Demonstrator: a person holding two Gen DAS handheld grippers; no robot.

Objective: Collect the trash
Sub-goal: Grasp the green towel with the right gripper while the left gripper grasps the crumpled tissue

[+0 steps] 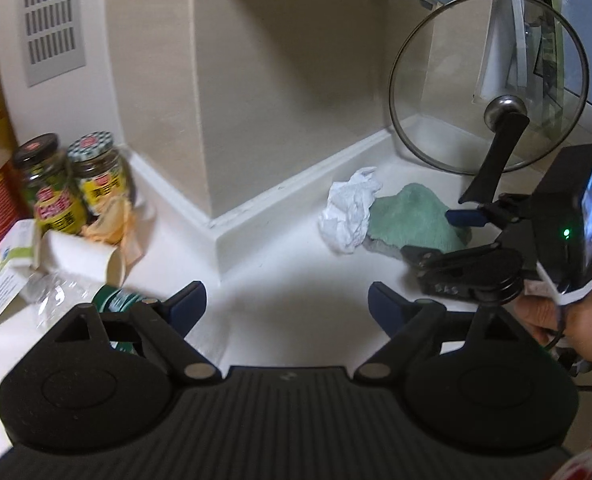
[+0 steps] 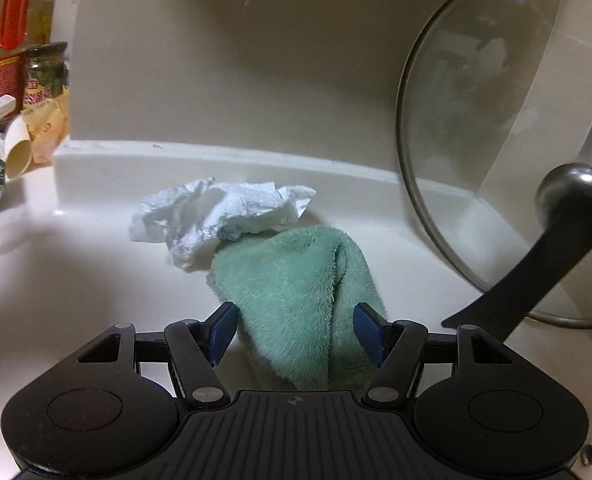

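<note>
Right tongs (image 2: 296, 330) gape astride green cloth (image 2: 296, 280), its near end hidden.

Glass lid (image 2: 508, 128) cut off at the right picture edge; jar labels (image 1: 57, 210) too blurred to read; green cloth (image 2: 296, 300) partly hidden under the gripper body.

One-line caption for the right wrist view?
Open right hand-held gripper straddles a green cloth beside crumpled paper and a leaning glass lid.
</note>
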